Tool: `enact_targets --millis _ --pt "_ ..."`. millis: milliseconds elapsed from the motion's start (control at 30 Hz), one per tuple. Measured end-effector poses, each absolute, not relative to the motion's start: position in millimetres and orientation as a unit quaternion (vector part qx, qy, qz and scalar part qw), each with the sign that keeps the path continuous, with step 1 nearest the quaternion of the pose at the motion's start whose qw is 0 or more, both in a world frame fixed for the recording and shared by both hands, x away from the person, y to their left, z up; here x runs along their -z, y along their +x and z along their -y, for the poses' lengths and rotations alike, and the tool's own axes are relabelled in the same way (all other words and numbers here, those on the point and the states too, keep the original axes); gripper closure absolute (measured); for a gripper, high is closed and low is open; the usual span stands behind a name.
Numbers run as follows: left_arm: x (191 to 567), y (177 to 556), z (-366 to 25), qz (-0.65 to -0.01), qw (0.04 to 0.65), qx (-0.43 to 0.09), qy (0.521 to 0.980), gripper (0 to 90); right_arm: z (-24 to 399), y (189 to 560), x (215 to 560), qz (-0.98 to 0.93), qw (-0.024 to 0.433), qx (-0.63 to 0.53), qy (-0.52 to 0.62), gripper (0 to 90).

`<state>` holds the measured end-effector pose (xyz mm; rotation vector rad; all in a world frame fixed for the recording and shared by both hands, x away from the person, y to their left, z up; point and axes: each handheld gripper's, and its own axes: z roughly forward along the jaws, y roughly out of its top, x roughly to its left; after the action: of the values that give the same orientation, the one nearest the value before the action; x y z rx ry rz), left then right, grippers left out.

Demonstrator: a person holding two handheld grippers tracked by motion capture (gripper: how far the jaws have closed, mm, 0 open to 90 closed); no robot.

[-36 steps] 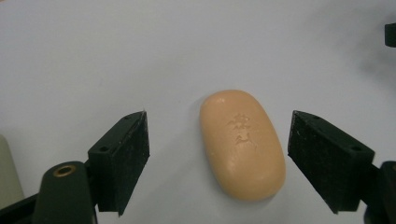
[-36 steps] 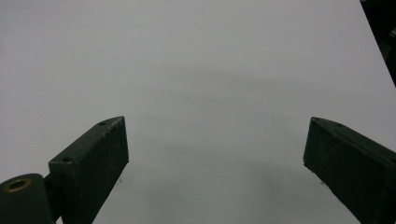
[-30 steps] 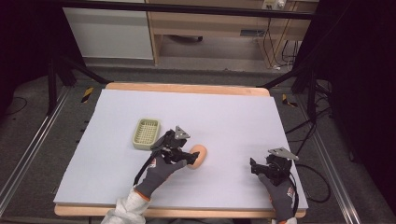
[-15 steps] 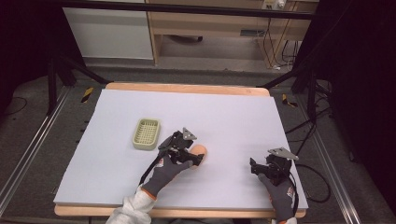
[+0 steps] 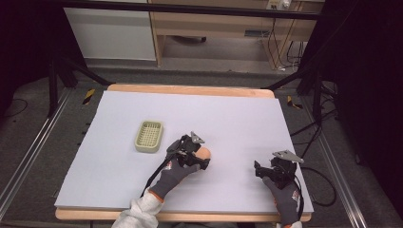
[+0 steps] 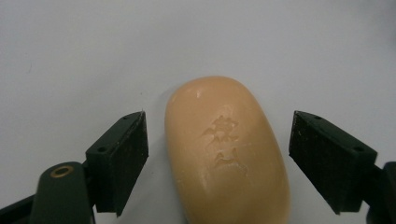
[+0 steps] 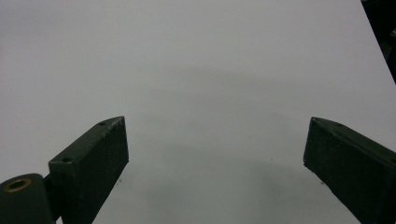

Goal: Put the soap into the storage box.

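Between the jaws of the left gripper (image 6: 219, 154), flat on the white table (image 5: 237, 118), lies the soap bar (image 6: 226, 149), long axis running away along the gripper's own line. Spread wide, with a gap on either side of the bar, the left one narrow and the right one broader; neither pad touching. Not yet grasped, then: approach seemingly done, closing and lifting left. Ahead and to the left of this gripper, near but apart in the high view, sits the pale green soap dish (image 5: 148, 136), ribbed and without anything in it, probably the bar's destination. Judged from that, early in the work: bar on the table, dish unfilled, carry and placement both to come.

Well to the right, near the table's front edge, rests the right gripper (image 7: 215, 154), likewise spread wide, holding nothing, only bare table surface between and beyond its jaws. Far from the bar and the dish; no apparent part in the pick.

Smallest detail: stamped characters pressed into the bar's top face, turned up toward the left gripper's camera.
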<state>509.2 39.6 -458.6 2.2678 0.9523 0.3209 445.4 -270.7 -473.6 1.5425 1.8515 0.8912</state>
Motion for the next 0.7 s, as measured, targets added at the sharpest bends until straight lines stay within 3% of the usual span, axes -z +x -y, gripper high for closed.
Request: enact_targets --millis 700 --pt "470.4 510.7 -30.8 -0.367 0.302 -0.119 0.872 25.0 270.8 445.9 474.0 -0.692 0.282 -0.331 0.576 6.9"
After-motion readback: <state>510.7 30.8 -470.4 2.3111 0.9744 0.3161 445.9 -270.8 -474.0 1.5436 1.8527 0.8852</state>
